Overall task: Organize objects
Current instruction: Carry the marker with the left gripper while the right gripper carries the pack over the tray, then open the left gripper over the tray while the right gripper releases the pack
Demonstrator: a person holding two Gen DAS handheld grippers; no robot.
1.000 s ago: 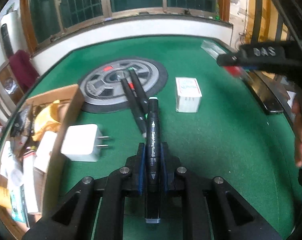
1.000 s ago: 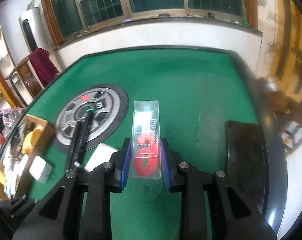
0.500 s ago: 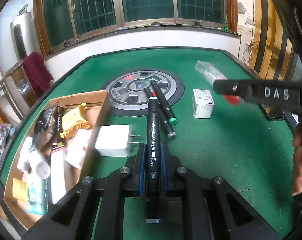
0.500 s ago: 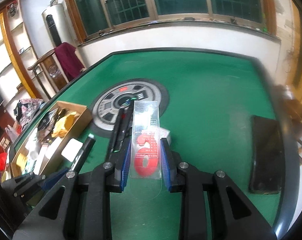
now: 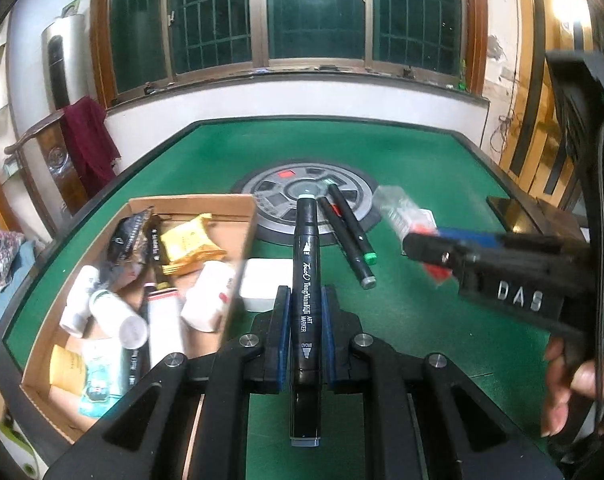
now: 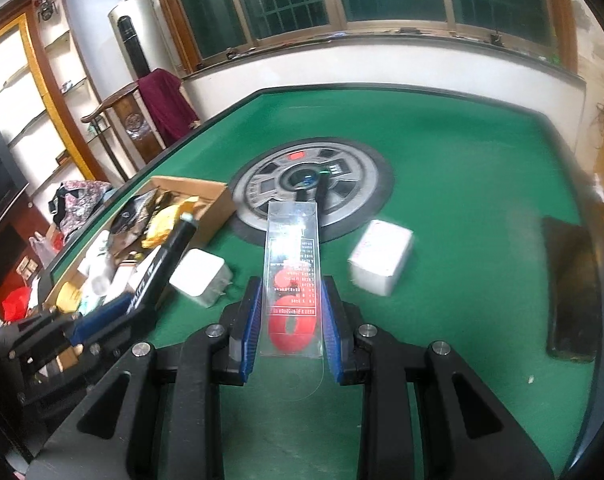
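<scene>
My left gripper (image 5: pixel 305 300) is shut on a black art marker (image 5: pixel 306 240), held lengthwise above the green table just right of the cardboard box (image 5: pixel 190 203). My right gripper (image 6: pixel 290 292) is shut on a clear plastic packet (image 6: pixel 292 264) with a red item inside. In the left wrist view the right gripper (image 5: pixel 433 248) hangs at the right with the packet (image 5: pixel 401 212) sticking out. In the right wrist view the left gripper (image 6: pixel 98 320) and its marker (image 6: pixel 162 264) hover by the box (image 6: pixel 190 190). Two more black markers (image 5: pixel 349 236) lie on the felt.
The box holds several small bottles, packets and a pen. A white charger (image 6: pixel 198 272) lies beside it and a small white box (image 6: pixel 381 256) further right. A round grey disc (image 5: pixel 309 192) sits mid-table, a black phone (image 6: pixel 569 292) near the right edge. A person's hand (image 5: pixel 573 384) grips the right handle.
Both grippers have moved left toward the cardboard box while keeping their loads. The box now fills more of each view, and the left gripper has risen a little.
</scene>
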